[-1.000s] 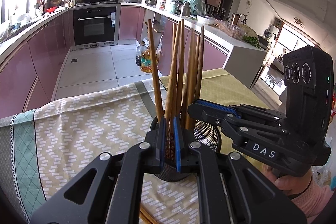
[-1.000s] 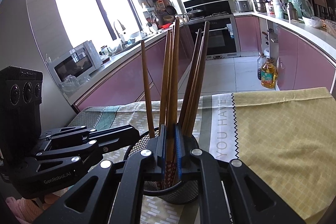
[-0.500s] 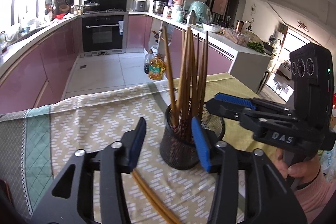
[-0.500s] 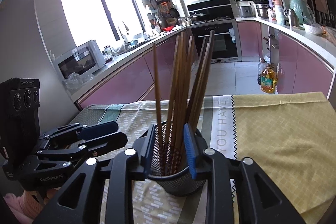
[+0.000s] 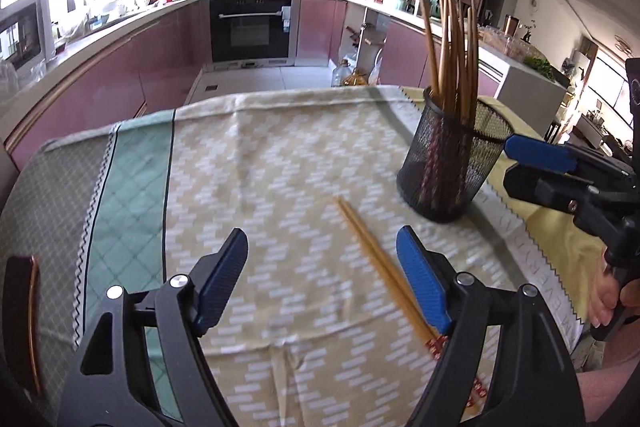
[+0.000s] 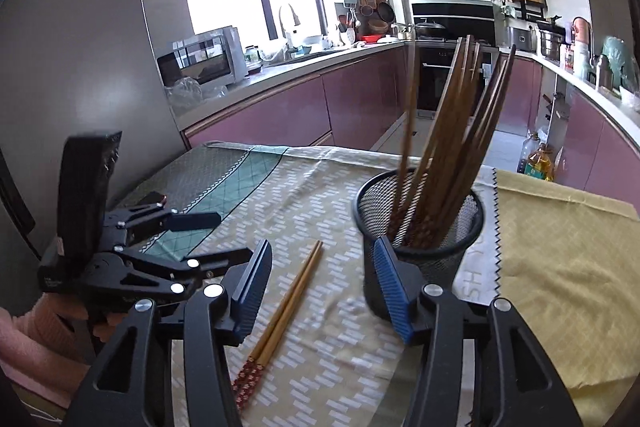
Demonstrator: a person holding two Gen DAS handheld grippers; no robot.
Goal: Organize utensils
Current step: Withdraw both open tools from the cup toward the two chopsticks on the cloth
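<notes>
There, on the desk [image 5: 280, 155], a black mesh holder [image 5: 448, 171] stood upright on the patterned cloth [image 5: 248, 163], packed with dark wooden chopsticks [image 5: 452, 51] that leaned against one another and rose well above its rim. A lighter pair of chopsticks [image 5: 376, 259] lay flat on the cloth just beside the holder, side by side, their red patterned ends toward the person.

The left gripper [image 5: 322, 283] hung over the cloth with its blue fingers [image 5: 224, 279] released and still spreading; nothing was gripped, though the loose pair ran beneath the right-hand finger. In the right wrist view the right gripper [image 6: 322, 291] also stood released, its fingers [image 6: 390, 287] parting, with the loose pair on the cloth below the gap and the holder just beyond the right-hand finger, untouched as far as could be seen. A hand [image 5: 610, 297] held its handle; a pink sleeve [image 6: 24, 351] showed behind the left gripper.
</notes>
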